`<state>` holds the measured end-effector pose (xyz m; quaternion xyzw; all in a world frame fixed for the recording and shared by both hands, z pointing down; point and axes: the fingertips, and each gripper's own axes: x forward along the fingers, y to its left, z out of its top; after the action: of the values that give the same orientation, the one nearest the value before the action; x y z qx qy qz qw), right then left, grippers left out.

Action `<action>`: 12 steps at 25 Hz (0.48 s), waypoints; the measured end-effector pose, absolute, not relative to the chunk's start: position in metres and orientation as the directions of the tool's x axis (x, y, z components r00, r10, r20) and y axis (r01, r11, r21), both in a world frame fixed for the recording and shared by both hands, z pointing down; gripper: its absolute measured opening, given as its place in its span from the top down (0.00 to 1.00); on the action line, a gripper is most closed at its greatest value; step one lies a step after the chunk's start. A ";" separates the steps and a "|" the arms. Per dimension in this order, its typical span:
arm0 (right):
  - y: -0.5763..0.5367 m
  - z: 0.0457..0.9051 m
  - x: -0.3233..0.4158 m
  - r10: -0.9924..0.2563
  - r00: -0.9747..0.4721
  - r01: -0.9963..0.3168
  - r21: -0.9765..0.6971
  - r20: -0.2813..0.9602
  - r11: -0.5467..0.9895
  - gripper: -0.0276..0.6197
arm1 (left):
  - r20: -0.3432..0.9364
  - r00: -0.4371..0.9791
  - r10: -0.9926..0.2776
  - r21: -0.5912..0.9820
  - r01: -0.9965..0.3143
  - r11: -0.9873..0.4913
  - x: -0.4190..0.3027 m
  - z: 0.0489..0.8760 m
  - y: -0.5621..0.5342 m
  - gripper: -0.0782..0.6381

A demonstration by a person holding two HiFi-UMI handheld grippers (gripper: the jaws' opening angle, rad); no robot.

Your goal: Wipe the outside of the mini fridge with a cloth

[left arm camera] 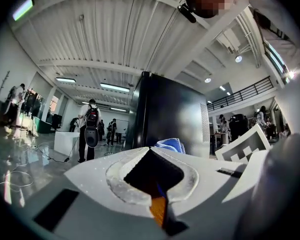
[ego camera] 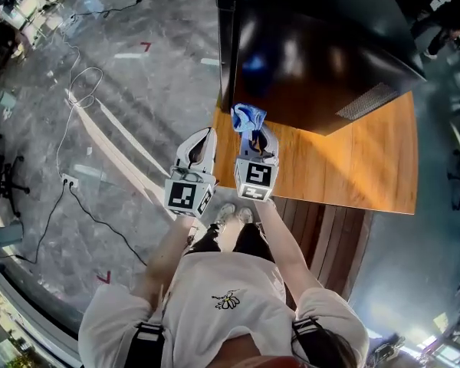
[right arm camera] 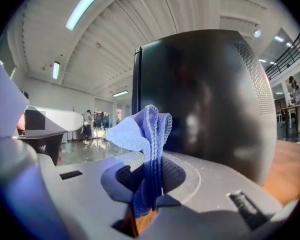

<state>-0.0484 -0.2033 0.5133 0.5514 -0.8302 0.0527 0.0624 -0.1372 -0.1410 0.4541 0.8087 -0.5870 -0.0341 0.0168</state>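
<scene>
Both right gripper (right arm camera: 154,158) fingers (right arm camera: 192,178) pinch the blue cloth (right arm camera: 140,129); left gripper (left arm camera: 150,149) fingers (left arm camera: 115,178) closed, empty.

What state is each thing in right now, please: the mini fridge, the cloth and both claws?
mini fridge: upright on the wooden platform, door looks shut.
cloth: bunched up, pinched in the right claw, close to the fridge; contact cannot be told.
right claw: shut on the cloth.
left claw: shut, with nothing between its tips.
</scene>
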 end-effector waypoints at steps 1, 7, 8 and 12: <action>-0.208 0.517 -0.059 -0.906 -0.394 -0.918 -0.029 0.155 0.394 0.85 | -0.036 0.302 -0.953 0.067 -0.951 -0.303 -0.144 0.459 -0.143 0.88; -0.233 0.531 -0.109 -0.893 -0.438 -0.899 -0.047 0.105 0.435 0.85 | -0.023 0.260 -0.965 0.082 -0.962 -0.261 -0.164 0.484 -0.147 0.88; -0.237 0.532 -0.116 -0.891 -0.441 -0.897 -0.047 0.102 0.439 0.85 | -0.020 0.259 -0.966 0.081 -0.962 -0.260 -0.166 0.486 -0.147 0.88; -0.252 0.531 -0.129 -0.889 -0.450 -0.893 -0.033 0.080 0.449 0.85 | -0.012 0.252 -0.968 0.082 -0.964 -0.252 -0.171 0.495 -0.154 0.88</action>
<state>-0.1288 -0.2520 0.5307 0.5238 -0.8508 0.0353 0.0256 -0.1708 -0.1543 0.4950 0.7907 -0.6108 -0.0301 0.0288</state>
